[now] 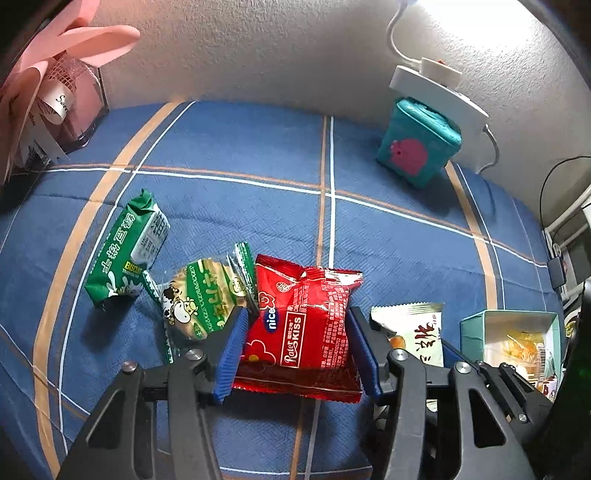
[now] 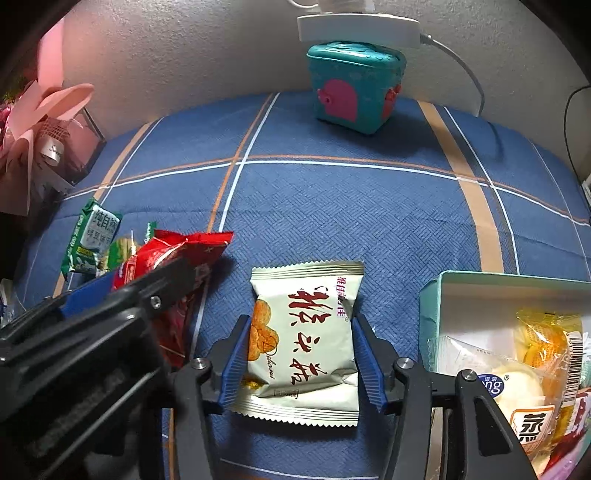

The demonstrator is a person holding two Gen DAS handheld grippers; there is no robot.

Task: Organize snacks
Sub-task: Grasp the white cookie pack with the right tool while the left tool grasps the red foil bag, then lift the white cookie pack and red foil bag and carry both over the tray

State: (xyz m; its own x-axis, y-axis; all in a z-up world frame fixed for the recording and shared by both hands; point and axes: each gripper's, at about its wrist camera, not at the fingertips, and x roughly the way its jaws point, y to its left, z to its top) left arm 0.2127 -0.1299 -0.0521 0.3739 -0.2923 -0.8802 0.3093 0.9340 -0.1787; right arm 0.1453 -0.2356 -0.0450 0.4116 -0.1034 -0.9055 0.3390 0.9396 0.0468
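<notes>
A red snack packet [image 1: 303,325] lies on the blue checked cloth [image 1: 258,206], and my left gripper [image 1: 297,310] is shut on it, its blue pads pressed against both sides. My right gripper [image 2: 301,318] is shut the same way on a cream snack packet [image 2: 306,343] that rests flat on the cloth. In the left wrist view that cream packet [image 1: 417,328] shows just right of the red one. A green biscuit packet [image 1: 125,251] and a green cow-print packet [image 1: 199,299] lie to the left. An open teal box [image 2: 428,295] holding several wrapped snacks stands at the right.
A teal tin with a pink shape [image 2: 354,96] stands at the back by the wall, under a white power strip [image 2: 358,26] with cables. A pink wrapped gift with ribbon [image 1: 55,92] fills the back left corner. In the right wrist view the left gripper's finger [image 2: 166,284] crosses in from the left.
</notes>
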